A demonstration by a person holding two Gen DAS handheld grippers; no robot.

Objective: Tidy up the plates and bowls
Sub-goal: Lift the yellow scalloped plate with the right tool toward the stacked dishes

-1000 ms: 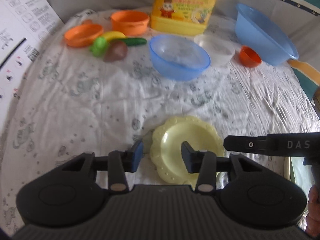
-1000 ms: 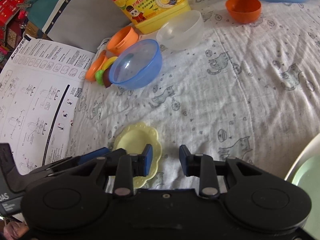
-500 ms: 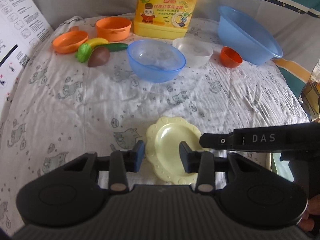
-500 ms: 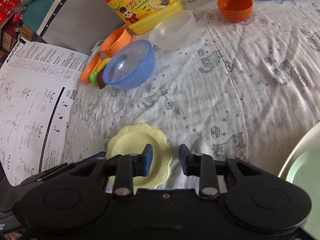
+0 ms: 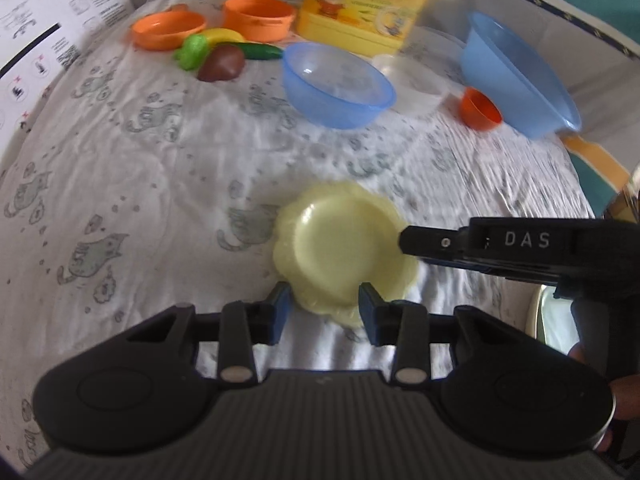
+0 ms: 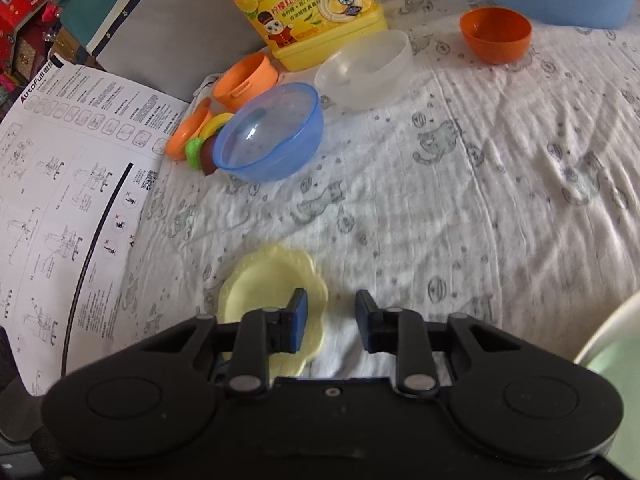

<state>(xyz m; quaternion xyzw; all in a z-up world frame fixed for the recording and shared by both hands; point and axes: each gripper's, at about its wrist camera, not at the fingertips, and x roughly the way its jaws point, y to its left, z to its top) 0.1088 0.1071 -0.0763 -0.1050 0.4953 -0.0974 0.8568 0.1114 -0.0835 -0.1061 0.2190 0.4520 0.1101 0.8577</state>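
Left wrist view shows the left tongs [image 5: 320,312] tipped down over the bed, their jaws a little apart with the near edge of the yellow plate [image 5: 344,248] between them; no pad presses on it. The plate lies flat on the cat-print sheet [image 5: 140,184], pale yellow, round with a wavy flower edge, and has nothing on it. The right tongs [image 5: 404,238] reach in from the right, tip at the plate's right edge. In the right wrist view the right tongs [image 6: 331,316] are tipped down too; their jaws are closing, with the plate's [image 6: 264,284] rim under the left finger and only sheet in the gap. Farther out sits a blue bowl [image 5: 338,84], holding nothing. Beside it is a clear bowl [image 5: 412,78], then a small orange cup [image 5: 480,110] and a big blue basin [image 5: 516,76] to the right. To the far left lie toy foods [image 5: 218,54] by two orange dishes [image 5: 212,24]. A yellow soap jug [image 6: 304,8] stands at the back.
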